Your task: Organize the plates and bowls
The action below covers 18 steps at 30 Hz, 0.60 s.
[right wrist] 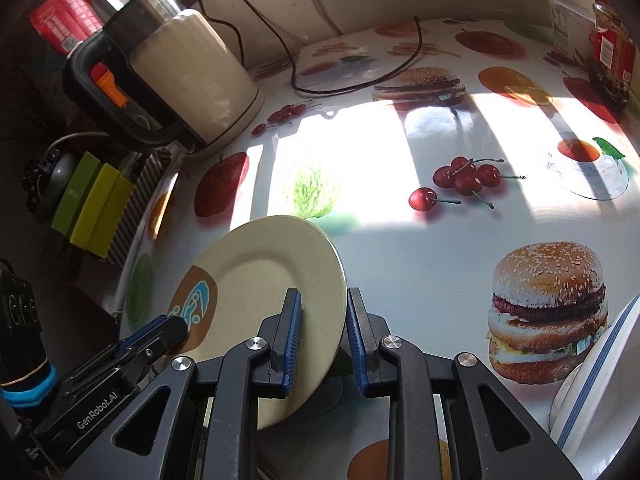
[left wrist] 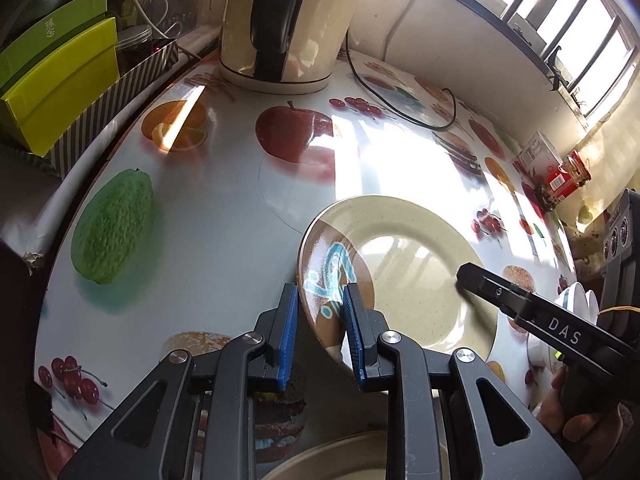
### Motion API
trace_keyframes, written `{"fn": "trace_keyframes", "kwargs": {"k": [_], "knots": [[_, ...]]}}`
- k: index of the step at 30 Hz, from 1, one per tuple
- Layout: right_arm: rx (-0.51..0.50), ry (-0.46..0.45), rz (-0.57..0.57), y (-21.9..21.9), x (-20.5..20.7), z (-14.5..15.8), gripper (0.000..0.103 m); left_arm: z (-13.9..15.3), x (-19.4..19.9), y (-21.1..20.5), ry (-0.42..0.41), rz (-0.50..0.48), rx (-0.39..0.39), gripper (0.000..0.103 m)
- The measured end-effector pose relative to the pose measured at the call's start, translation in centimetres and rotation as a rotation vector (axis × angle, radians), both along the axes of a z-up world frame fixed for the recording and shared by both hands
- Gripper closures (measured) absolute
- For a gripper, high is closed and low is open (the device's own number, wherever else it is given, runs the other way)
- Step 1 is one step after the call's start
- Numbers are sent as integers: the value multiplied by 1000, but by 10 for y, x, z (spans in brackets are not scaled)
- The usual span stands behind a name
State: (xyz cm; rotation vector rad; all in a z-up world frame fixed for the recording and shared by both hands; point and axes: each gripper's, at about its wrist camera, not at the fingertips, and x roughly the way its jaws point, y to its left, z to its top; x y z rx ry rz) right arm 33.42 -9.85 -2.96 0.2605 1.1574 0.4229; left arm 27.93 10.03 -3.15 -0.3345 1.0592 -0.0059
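Cream plate (left wrist: 404,276) was grasped at opposite rims by left hand-held gripper (left wrist: 320,320) and right hand-held gripper (right wrist: 322,320) — I feared uneven pulls tipping it onto the counter (left wrist: 224,216).

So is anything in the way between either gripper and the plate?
Nothing visible. The left gripper and right gripper each grip the plate by its rim, on opposite sides. The kettle and a cord sit farther back on the table.
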Motion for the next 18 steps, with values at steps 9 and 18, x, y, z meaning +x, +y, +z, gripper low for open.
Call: {"fn": "trace_keyframes", "kwargs": {"k": [9,18], "knots": [[15,-5,4,-1,-11,2,82,4,-13,0,-14,6,3,79],[37,-44,4,-5,-28,19,82,20,-29,-1,-56,5,9,79]]}}
